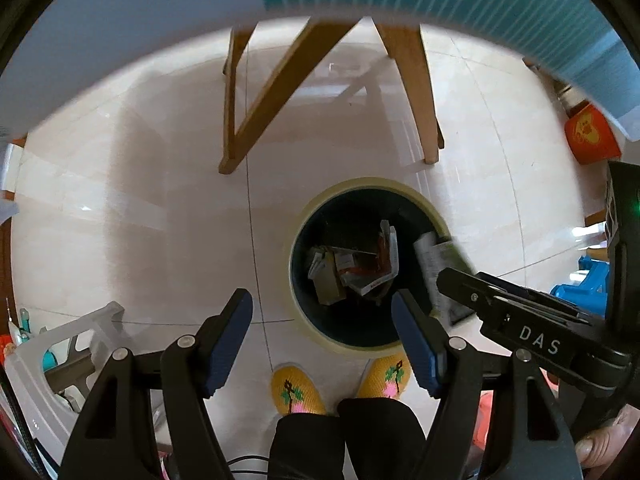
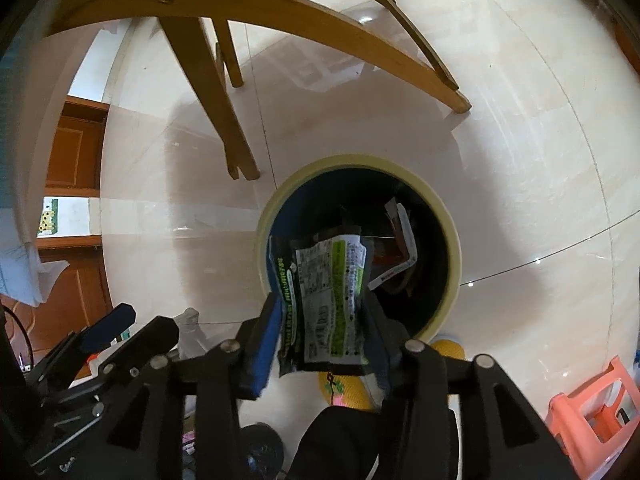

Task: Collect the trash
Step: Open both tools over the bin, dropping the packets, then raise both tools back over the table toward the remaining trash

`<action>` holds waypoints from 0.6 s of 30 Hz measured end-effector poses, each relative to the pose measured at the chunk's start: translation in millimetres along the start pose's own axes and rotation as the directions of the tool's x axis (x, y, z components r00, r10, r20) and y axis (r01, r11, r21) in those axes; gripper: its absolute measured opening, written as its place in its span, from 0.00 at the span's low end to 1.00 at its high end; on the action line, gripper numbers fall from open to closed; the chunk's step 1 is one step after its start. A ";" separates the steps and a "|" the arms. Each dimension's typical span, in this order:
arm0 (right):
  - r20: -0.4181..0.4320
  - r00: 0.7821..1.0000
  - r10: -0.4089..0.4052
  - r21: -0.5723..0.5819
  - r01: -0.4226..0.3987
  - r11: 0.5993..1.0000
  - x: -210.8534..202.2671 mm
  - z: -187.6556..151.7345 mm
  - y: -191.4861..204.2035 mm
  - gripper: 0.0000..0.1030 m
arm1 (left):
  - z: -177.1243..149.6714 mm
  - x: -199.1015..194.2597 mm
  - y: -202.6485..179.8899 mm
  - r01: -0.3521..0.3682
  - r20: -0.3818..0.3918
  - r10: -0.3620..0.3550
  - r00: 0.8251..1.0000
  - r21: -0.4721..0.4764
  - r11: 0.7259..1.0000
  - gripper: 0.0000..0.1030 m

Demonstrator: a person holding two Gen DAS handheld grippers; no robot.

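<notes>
A round trash bin (image 1: 304, 216) with a pale yellow rim stands on the tiled floor, with several wrappers (image 1: 352, 268) inside. It also shows in the right wrist view (image 2: 454, 248). My right gripper (image 2: 324, 320) is shut on a green and black snack wrapper (image 2: 324, 292) and holds it over the bin's near rim. In the left wrist view the right gripper (image 1: 444, 276) comes in from the right with the wrapper (image 1: 436, 260) over the bin's right rim. My left gripper (image 1: 322, 312) is open and empty, above the bin's near-left side.
Wooden chair legs (image 1: 248, 112) stand on the floor beyond the bin. The person's yellow slippers (image 1: 296, 392) are just in front of the bin. A pink stool (image 2: 592, 404) is at right, a white stool (image 1: 60, 352) at left, a red container (image 1: 592, 136) at far right.
</notes>
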State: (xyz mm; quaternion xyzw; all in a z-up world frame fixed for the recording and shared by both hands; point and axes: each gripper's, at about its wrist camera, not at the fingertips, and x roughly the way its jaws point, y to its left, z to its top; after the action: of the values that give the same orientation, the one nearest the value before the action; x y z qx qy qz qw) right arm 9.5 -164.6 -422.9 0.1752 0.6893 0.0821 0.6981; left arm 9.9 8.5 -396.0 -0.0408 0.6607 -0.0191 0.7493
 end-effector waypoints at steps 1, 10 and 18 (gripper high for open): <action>0.004 1.000 0.001 -0.007 -0.001 1.000 -5.9 -0.8 2.9 0.52 | -0.8 -6.1 0.7 0.000 0.003 0.000 1.000 -0.003 1.000 0.68; 0.017 1.000 -0.002 -0.069 0.003 0.998 -60.8 -9.8 33.1 0.67 | -3.1 -90.5 1.9 0.010 0.057 -0.008 0.998 -0.027 1.000 0.68; 0.020 1.000 0.018 -0.086 -0.016 0.996 -124.3 -23.7 58.9 0.68 | -2.4 -187.8 7.4 0.026 0.136 -0.022 0.990 -0.028 0.999 0.68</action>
State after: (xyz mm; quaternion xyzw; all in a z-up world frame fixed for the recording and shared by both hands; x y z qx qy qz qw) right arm -11.0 -151.3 -285.5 0.1516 0.6762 0.1158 0.7116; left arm -16.4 31.3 -211.3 -0.0609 0.6077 -0.0154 0.7917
